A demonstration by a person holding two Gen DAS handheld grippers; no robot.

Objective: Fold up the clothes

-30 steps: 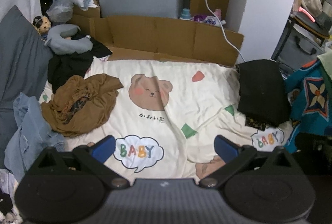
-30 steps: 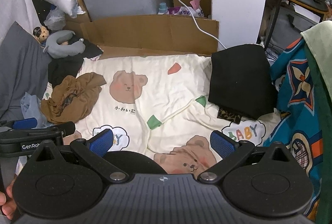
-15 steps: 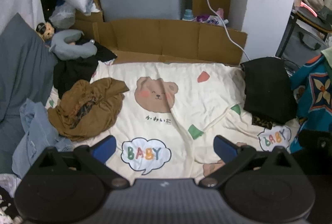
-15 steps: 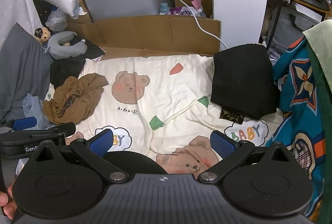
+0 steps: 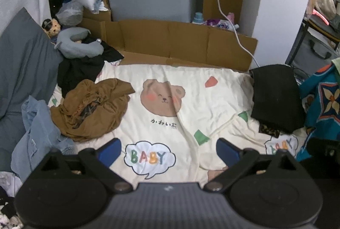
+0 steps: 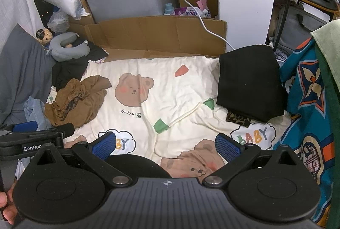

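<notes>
Cream bedding printed with bears and "BABY" clouds, the bed cover is lying rumpled beneath both grippers. Left gripper is hovering with fingers spread, gripping nothing; right gripper is likewise hanging released above the cover. Ahead and left of them, a crumpled brown garment is sitting beside a denim piece. Ahead and right, a folded black garment is resting. Farther off, cardboard is standing.

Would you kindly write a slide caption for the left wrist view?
Open left gripper hovers over a bear-print blanket, crumpled brown garment at left, folded black garment at right.
</notes>
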